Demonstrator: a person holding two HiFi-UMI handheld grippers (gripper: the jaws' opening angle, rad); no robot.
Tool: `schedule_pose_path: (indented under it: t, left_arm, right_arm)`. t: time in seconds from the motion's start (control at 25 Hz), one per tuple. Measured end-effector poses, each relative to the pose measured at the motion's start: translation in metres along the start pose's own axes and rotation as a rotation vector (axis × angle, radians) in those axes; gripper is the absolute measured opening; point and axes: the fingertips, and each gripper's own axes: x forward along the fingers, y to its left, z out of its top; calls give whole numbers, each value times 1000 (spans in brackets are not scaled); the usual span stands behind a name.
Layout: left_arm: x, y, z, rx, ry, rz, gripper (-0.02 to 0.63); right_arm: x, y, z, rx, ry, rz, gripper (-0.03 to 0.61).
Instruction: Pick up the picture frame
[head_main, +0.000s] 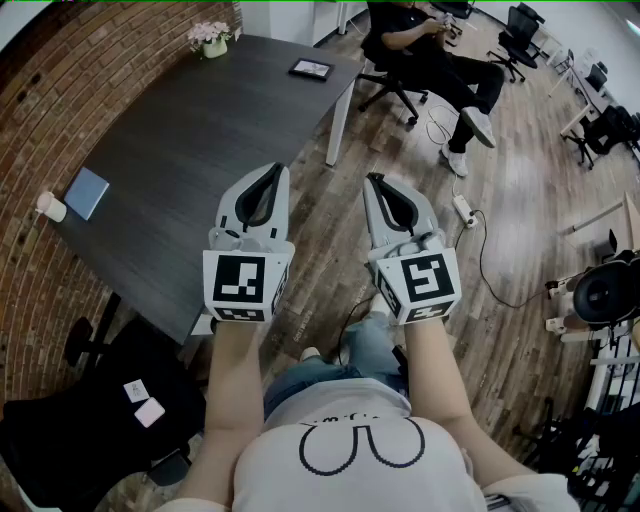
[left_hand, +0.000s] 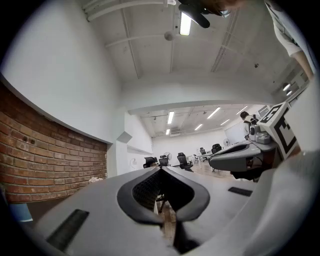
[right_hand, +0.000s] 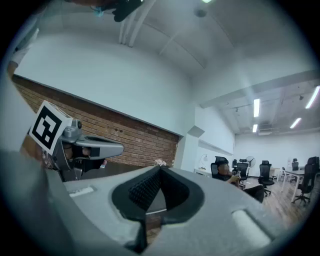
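A small dark picture frame (head_main: 310, 69) lies flat near the far right edge of the dark table (head_main: 190, 150). My left gripper (head_main: 274, 168) is held level in the air over the table's near right edge, jaws shut and empty. Beside it my right gripper (head_main: 372, 179) hangs over the wooden floor, also shut with nothing held. Both are well short of the frame. The left gripper view shows its closed jaws (left_hand: 161, 169) and the right gripper (left_hand: 240, 152) off to the side. In the right gripper view the closed jaws (right_hand: 159, 169) point toward the brick wall.
A pot of pink flowers (head_main: 210, 38) stands at the table's far corner; a blue notebook (head_main: 87, 192) and white cup (head_main: 50, 207) sit at its left. A seated person (head_main: 430, 50) occupies an office chair beyond the table. Cables and a power strip (head_main: 462, 207) lie on the floor.
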Motion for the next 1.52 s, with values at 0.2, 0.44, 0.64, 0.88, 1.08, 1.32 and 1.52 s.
schedule_pose_path:
  t: [0.2, 0.44, 0.64, 0.88, 1.08, 1.32, 1.52]
  left_arm:
    - [35, 12, -8, 2, 9, 15, 0]
    - [91, 22, -20, -2, 26, 36, -2]
    - [155, 19, -30, -1, 50, 63, 0]
    - [241, 16, -48, -5, 96, 83, -2]
    - [306, 18, -56, -20, 112, 138, -1]
    - [362, 15, -64, -22, 119, 177, 0]
    - [393, 19, -71, -27, 128, 186, -2]
  right_arm:
    - [30, -22, -9, 8, 0, 18, -3]
    - [75, -59, -24, 26, -7, 52, -3]
    - [111, -115, -41, 39, 11, 64, -2]
    - [161, -189, -56, 71, -5, 101, -2]
    - [200, -245, -69, 71, 1, 143, -2]
    - [234, -296, -81, 79, 0, 179, -2]
    - [258, -316, -87, 87, -2, 194, -2]
